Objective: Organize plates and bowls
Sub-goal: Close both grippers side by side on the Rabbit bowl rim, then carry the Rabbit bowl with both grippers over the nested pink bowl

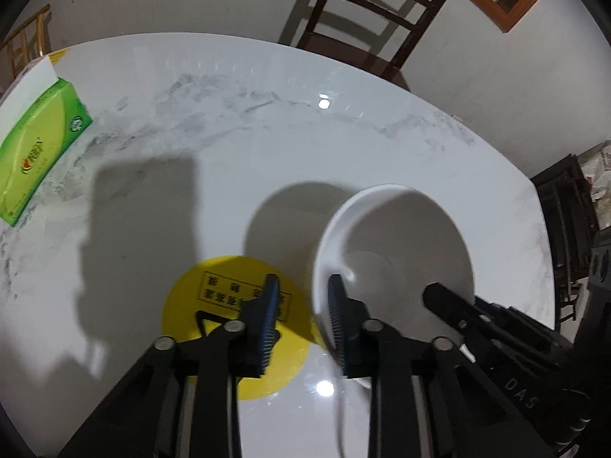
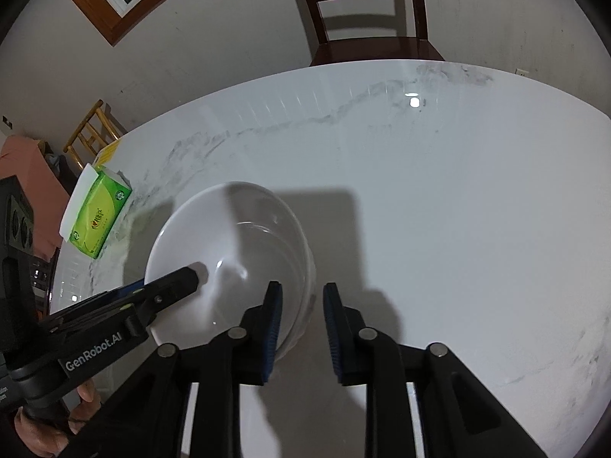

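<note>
A white bowl point(image 1: 397, 244) is held tilted above the white marble table point(image 1: 229, 122), its left rim passing between the fingers of my left gripper point(image 1: 303, 305), which straddle the rim with a wide gap. In the right wrist view the bowl point(image 2: 225, 244) has its right wall between the fingers of my right gripper point(image 2: 299, 305), also with a gap. The right gripper's finger point(image 1: 446, 301) shows inside the bowl in the left view. The left gripper's finger point(image 2: 175, 282) shows inside the bowl in the right view. A yellow round sticker point(image 1: 214, 305) lies on the table under the left gripper.
A green tissue box point(image 1: 34, 152) lies near the table's left edge and also shows in the right wrist view point(image 2: 99, 221). A dark wooden chair point(image 2: 366, 11) stands at the far side. A light wooden chair point(image 2: 91, 133) stands at the left.
</note>
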The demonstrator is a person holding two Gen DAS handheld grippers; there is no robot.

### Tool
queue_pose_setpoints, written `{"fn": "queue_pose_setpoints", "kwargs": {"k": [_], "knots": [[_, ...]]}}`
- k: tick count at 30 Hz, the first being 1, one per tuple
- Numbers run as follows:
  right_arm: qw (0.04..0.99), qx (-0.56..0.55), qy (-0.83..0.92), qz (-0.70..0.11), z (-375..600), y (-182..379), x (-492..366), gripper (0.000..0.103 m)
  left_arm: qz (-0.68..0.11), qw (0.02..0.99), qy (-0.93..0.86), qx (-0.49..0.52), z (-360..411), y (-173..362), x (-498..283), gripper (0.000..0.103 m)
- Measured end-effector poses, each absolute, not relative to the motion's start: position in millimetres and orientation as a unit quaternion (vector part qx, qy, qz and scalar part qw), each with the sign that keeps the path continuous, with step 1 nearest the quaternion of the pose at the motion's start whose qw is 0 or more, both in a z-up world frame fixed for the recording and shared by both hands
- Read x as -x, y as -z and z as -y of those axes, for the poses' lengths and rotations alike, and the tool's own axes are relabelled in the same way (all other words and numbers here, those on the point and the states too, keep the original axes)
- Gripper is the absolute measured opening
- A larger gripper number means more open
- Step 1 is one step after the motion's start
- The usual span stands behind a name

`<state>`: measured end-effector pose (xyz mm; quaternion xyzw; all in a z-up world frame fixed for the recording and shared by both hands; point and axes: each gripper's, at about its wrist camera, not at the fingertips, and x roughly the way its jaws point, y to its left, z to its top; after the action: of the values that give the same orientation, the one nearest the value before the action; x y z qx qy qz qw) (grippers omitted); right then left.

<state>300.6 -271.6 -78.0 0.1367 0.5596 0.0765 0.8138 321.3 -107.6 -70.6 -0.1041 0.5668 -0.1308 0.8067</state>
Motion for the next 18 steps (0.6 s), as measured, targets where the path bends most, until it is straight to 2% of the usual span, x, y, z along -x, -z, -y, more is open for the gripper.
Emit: {"fn": "queue_pose_setpoints", "kwargs": {"k": [3,18], "knots": [[0.814,-0.135,-0.07,-0.56,270.6,77.2,-297.1,0.019,-0.565,0.809,0.133,0.092,112.1,68.6,-317.6,0.011],[0.819,-0.132,-0.078,-0.553,272.1,48.4,-265.4,0.018,-0.562,0.812,0.14,0.074,115.7,46.7,-297.3,0.011]]}}
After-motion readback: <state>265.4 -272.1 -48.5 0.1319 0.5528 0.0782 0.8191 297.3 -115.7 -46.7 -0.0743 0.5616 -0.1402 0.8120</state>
